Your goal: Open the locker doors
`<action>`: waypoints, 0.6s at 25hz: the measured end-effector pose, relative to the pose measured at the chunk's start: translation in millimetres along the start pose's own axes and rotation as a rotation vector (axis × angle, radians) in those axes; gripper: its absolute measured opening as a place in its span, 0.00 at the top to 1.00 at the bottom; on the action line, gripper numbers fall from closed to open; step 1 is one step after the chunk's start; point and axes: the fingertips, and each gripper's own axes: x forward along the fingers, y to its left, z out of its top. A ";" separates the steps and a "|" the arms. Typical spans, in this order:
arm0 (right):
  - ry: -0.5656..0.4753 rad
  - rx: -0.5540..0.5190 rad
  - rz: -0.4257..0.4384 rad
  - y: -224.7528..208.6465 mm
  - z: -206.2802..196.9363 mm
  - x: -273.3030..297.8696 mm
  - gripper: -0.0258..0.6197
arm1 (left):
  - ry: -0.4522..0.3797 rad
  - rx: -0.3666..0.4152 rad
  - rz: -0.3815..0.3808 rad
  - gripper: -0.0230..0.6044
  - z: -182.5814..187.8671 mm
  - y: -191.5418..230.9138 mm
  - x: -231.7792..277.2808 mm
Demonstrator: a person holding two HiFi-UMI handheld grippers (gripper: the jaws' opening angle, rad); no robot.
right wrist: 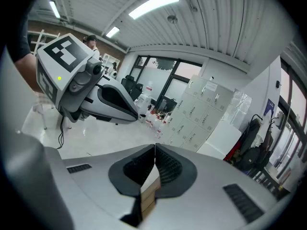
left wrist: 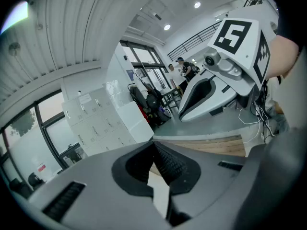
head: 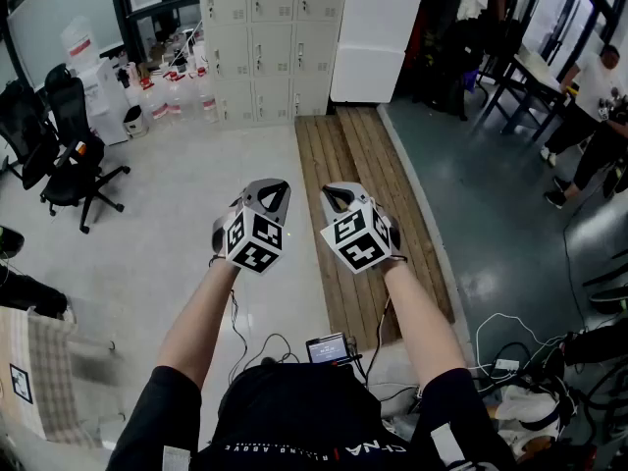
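Observation:
A bank of cream lockers (head: 263, 37) stands against the far wall, all doors closed; it also shows as lockers (left wrist: 98, 123) in the left gripper view and lockers (right wrist: 196, 119) in the right gripper view. My left gripper (head: 273, 190) and right gripper (head: 334, 194) are held side by side at chest height, well short of the lockers, above the floor. Both have their jaws pressed together with nothing between them. From each gripper view the jaw tips meet, left gripper (left wrist: 153, 142) and right gripper (right wrist: 155, 145).
A wooden plank platform (head: 368, 194) runs from the lockers toward me. A white block (head: 373, 42) stands right of the lockers. Black office chairs (head: 69, 155) sit at left, bottles (head: 177, 96) by the locker base. Cables (head: 510, 351) lie at lower right; people sit at far right.

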 end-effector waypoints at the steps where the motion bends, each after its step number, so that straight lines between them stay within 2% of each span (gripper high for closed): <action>1: 0.000 0.007 0.000 -1.0 -0.1 0.5 0.91 | -0.002 -0.006 -0.002 0.93 -0.3 1.4 0.1; 6: 0.005 0.013 0.011 -2.7 -5.2 2.1 0.91 | 0.008 0.011 -0.012 0.93 -5.9 3.5 -0.4; 12: -0.008 0.034 0.009 -11.0 -16.4 0.1 0.91 | 0.025 -0.027 -0.035 0.93 -12.0 0.4 1.7; 15: 0.001 0.021 0.012 -10.4 -22.0 0.0 0.91 | 0.054 -0.011 -0.056 0.93 -19.4 -6.3 3.3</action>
